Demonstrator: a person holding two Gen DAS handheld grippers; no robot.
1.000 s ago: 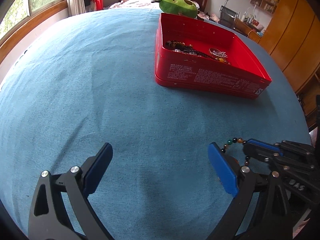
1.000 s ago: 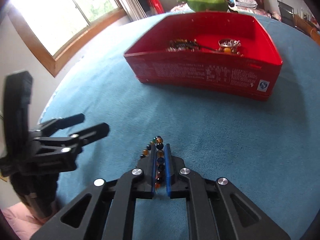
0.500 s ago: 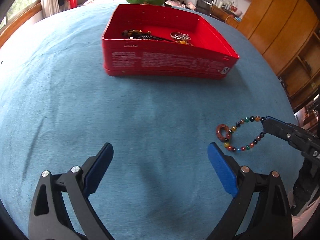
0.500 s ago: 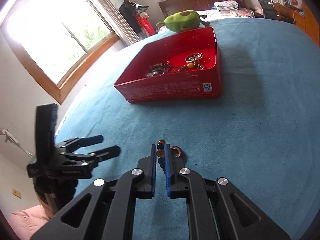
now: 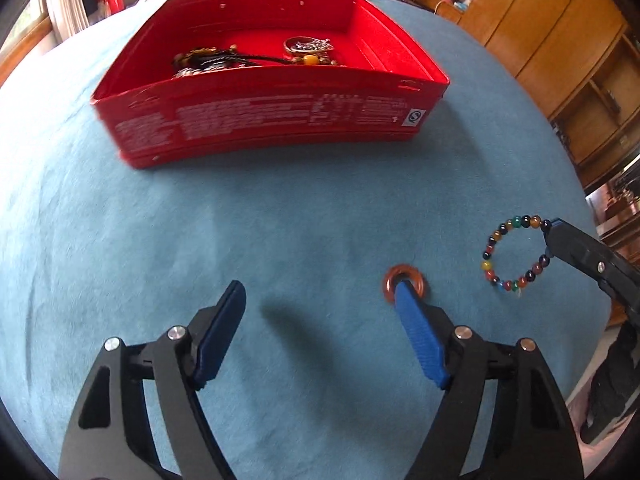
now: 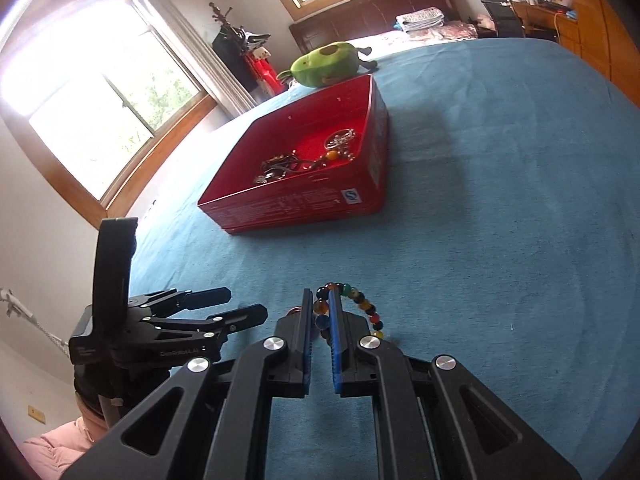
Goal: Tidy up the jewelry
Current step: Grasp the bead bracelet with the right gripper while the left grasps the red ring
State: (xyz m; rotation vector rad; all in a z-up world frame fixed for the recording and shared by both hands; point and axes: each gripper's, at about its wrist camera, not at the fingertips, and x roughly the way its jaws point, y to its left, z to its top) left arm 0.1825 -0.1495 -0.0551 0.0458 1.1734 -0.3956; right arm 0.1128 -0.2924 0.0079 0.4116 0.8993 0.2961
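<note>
Bracelet [image 5: 514,254] of multicoloured beads, pinched in the closed right gripper [image 6: 320,312] above blue cloth [image 5: 280,220]. Left gripper [image 5: 320,300] closing, nothing between its pads, right fingertip [image 5: 404,292] over an orange ring [image 5: 404,282]. Red tin [image 5: 272,120] holding jewellery, well apart; printed side text illegible, small "S" mark.

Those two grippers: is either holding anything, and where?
The right gripper pinches the beaded bracelet by one side. The left gripper, closing, holds nothing.
</note>
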